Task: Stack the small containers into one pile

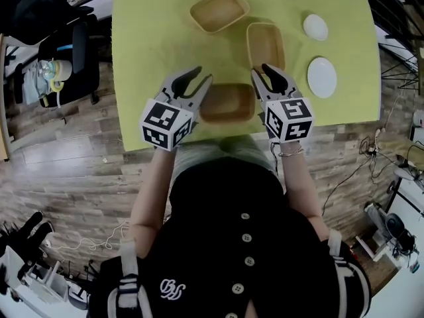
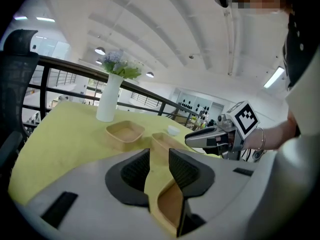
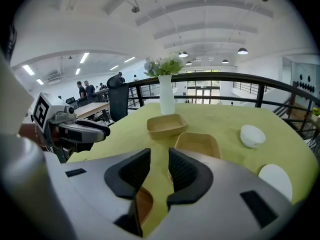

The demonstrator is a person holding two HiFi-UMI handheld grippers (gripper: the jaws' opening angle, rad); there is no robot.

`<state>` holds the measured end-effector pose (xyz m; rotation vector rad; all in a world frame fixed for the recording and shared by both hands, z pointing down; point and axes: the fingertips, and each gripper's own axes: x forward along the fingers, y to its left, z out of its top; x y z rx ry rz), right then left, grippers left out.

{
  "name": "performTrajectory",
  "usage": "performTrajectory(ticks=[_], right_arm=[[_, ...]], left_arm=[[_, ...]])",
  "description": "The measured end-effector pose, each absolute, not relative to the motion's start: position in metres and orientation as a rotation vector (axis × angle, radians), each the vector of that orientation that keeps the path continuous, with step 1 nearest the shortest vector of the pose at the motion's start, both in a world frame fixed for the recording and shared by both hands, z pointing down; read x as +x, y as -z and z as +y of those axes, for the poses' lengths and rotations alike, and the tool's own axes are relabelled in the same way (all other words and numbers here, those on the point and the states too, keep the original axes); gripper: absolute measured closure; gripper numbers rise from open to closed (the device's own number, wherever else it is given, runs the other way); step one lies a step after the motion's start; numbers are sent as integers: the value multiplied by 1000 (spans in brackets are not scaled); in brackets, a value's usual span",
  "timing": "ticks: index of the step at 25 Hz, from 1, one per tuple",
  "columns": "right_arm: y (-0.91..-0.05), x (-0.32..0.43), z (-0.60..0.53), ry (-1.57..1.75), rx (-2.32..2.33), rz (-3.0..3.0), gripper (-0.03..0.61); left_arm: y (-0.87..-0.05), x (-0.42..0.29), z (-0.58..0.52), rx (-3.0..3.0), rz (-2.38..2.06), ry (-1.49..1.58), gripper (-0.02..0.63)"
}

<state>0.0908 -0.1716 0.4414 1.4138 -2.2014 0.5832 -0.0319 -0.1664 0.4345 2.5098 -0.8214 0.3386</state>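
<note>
The head view is showing the left gripper (image 1: 203, 75) and right gripper (image 1: 260, 70) flanking the nearest container (image 1: 227, 103) on the desk (image 1: 152, 45), while only their own views are showing both spread at its rim, pinching nothing.

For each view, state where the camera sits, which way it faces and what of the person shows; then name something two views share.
Head view: on the head, facing down at the table; torso, arms, left tool, right tool.
Left gripper view: on the left tool, facing across the table; right wrist.
Right gripper view: on the right tool, facing across it; left hand, barely.
Shared by both: the vase.
</note>
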Motion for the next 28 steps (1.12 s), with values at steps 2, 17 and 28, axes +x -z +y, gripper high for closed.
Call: performTrajectory(ticks=[2,17,28], right_arm=[[-450,93,-173,-588,1379,-2193,469],[-507,90,-221,-601,1277,-2092,469],[-522,87,-237,-657,1230,-2004,472]], left_arm=[[-439,-33,-166,2491,-831,-328,499],[-465,-48,-155,2389,-873,-308,503],[-471,-58,-159,2357,-907,-291,514]])
